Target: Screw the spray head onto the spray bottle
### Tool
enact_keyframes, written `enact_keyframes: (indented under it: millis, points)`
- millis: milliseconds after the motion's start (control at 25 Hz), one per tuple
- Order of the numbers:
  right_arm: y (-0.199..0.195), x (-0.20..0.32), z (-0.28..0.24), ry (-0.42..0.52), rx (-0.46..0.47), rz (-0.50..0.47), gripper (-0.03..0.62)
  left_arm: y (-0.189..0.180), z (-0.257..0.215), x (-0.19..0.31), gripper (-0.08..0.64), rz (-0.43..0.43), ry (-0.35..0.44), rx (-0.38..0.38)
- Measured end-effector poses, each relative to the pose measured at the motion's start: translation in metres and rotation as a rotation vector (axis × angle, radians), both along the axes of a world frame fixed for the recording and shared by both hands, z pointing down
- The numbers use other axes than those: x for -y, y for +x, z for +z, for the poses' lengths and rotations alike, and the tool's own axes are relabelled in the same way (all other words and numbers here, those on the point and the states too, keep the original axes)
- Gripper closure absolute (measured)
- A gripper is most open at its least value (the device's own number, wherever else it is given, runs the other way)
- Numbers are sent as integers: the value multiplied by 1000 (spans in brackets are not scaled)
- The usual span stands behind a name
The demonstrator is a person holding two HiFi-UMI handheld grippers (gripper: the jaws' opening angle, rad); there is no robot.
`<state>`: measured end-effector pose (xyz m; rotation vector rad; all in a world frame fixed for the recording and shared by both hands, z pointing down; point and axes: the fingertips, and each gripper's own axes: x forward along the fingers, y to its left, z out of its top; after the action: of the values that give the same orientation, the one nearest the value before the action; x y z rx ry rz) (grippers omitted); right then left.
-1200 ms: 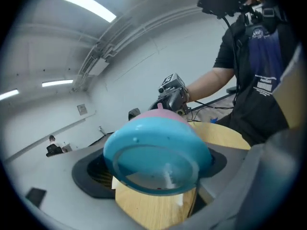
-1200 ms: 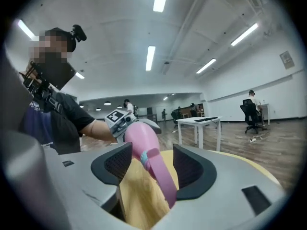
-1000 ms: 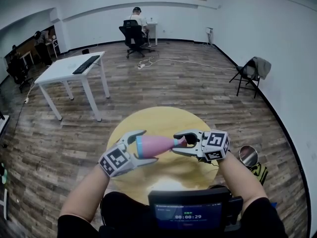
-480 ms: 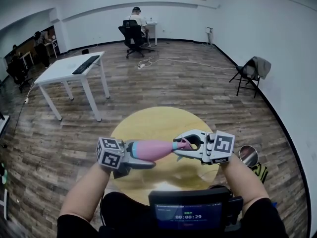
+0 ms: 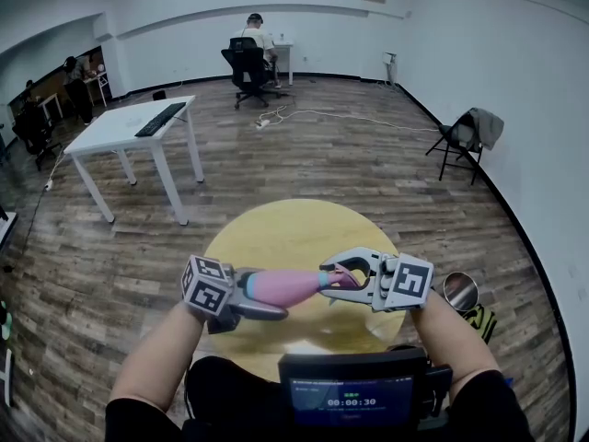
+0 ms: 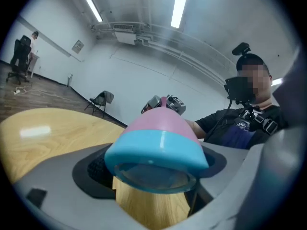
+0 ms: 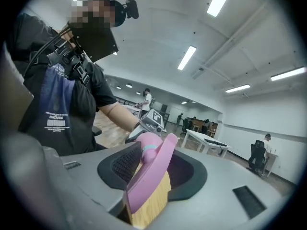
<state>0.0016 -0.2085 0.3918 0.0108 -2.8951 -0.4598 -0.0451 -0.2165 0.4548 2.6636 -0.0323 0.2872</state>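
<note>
I hold a pink spray bottle with a blue base level above the round yellow table. My left gripper is shut on its blue base end, which fills the left gripper view. The pink spray head sits at the bottle's neck, between the jaws of my right gripper. In the right gripper view the spray head lies against the pads, with the bottle behind it. These jaws are opening slightly while still touching the head.
A white desk with a keyboard stands at the back left. A person sits on an office chair by the far wall. A folding chair stands at the right wall. A round metal object lies right of the table.
Both grippers and the bottle have come down and nearer to me. The left gripper has rolled so that its marker cube faces up. The right jaws have narrowed onto the spray head.
</note>
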Motion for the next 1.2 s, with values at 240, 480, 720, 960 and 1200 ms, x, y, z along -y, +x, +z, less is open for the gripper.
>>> enact_keyframes:
  millis: [240,480,720,960,1200]
  points:
    - [23,56,-15,-109,192,277,348,-10,-3,30,49,-192,169,70]
    - [57,75,-18,-212,315,367,348,-12,25,38,49,-212,270,237]
    - [68,75,-20,-225,351,399,348,-9,8,46,51,-254,246,123]
    - [114,90,-30,-351,571,544,493,-18,-16,42,51,-344,249,-17]
    - [141,106,-23,-495,756,598,581,-30,-30,47,51,-481,258,-120]
